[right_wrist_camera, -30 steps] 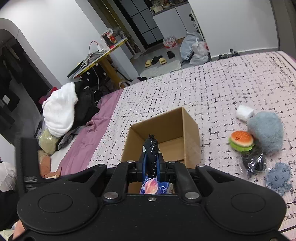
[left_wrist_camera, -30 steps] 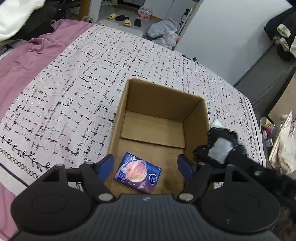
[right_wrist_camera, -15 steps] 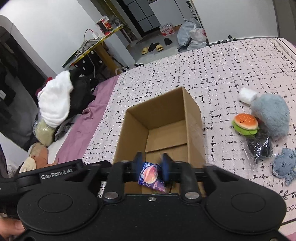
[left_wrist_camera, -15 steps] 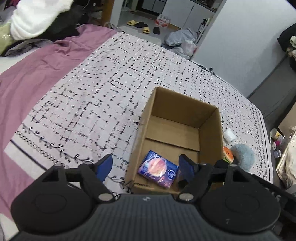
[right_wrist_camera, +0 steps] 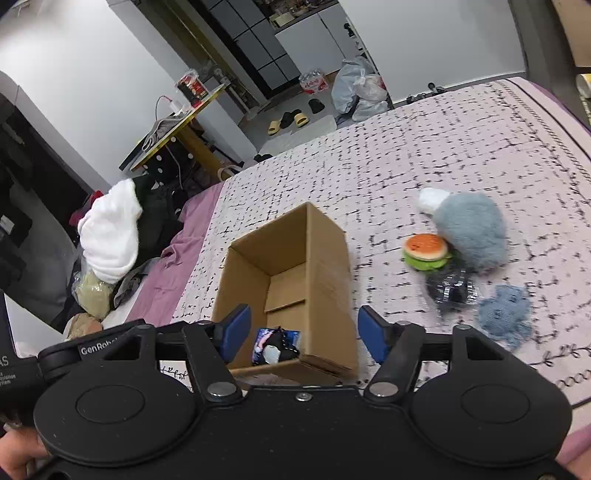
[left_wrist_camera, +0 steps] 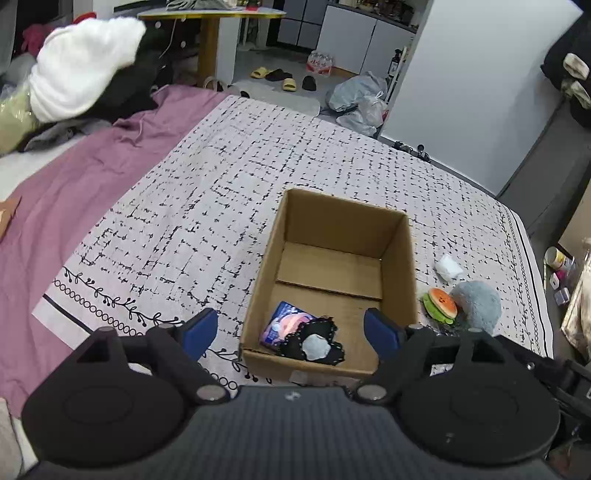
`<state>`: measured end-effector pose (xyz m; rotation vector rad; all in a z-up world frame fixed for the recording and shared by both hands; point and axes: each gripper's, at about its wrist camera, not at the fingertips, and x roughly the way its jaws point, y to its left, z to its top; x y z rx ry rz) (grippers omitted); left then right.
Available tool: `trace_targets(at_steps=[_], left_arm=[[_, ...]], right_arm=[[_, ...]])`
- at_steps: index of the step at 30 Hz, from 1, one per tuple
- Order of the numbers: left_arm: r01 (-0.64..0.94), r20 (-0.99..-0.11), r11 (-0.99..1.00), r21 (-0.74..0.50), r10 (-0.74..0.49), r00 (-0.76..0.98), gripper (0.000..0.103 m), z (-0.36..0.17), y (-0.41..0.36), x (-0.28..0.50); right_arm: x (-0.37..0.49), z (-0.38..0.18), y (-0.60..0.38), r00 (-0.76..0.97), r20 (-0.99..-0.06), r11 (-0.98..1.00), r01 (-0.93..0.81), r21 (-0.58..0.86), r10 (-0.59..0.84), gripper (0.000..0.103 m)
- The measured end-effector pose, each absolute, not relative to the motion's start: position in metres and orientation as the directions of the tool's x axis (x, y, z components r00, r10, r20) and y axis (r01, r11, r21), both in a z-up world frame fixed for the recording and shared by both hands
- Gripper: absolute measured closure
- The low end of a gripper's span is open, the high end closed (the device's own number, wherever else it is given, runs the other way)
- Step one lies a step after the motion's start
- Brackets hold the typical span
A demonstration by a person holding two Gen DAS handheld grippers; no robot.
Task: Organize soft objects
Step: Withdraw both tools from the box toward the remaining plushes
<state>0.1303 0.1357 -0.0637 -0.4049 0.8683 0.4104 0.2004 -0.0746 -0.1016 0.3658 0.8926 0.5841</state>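
Note:
An open cardboard box [left_wrist_camera: 400, 266] [right_wrist_camera: 332, 273] stands on the patterned bedspread. Inside lie a blue tissue pack [left_wrist_camera: 282, 323] [right_wrist_camera: 260, 339] and a black plush with a grey patch [left_wrist_camera: 314, 345] [right_wrist_camera: 279, 349]. My left gripper [left_wrist_camera: 291, 334] is open and empty above the box's near edge. My right gripper [right_wrist_camera: 301, 332] is open and empty above the same box. To the box's right lie a burger plush [left_wrist_camera: 439, 304] [right_wrist_camera: 426, 251], a grey fluffy toy [left_wrist_camera: 478, 304] [right_wrist_camera: 471, 229], a white soft piece [left_wrist_camera: 448, 267] [right_wrist_camera: 430, 197], a dark wrapped item [right_wrist_camera: 452, 290] and a blue knitted toy [right_wrist_camera: 506, 310].
A purple sheet [left_wrist_camera: 74, 192] covers the bed's left side, with a pile of white and dark clothes [left_wrist_camera: 81, 85] beyond it. A yellow-edged table [left_wrist_camera: 210, 22], slippers [left_wrist_camera: 273, 75] and plastic bags [left_wrist_camera: 356, 99] are on the floor past the bed.
My right gripper was shut on the black plush over the box; it opened and the plush now lies in the box on the tissue pack. Both grippers have pulled back and up.

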Motion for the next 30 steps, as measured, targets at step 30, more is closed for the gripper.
trace_targets(at_steps=[30], left_arm=[[-0.386,-0.771,0.916,-0.107,0.168,0.614,0.012,-0.043,0.017,0.149]], right_arm=[[0.195,-0.111,-0.202,0.538,-0.646,0.833,-0.235,0.501,0.541,0.008]])
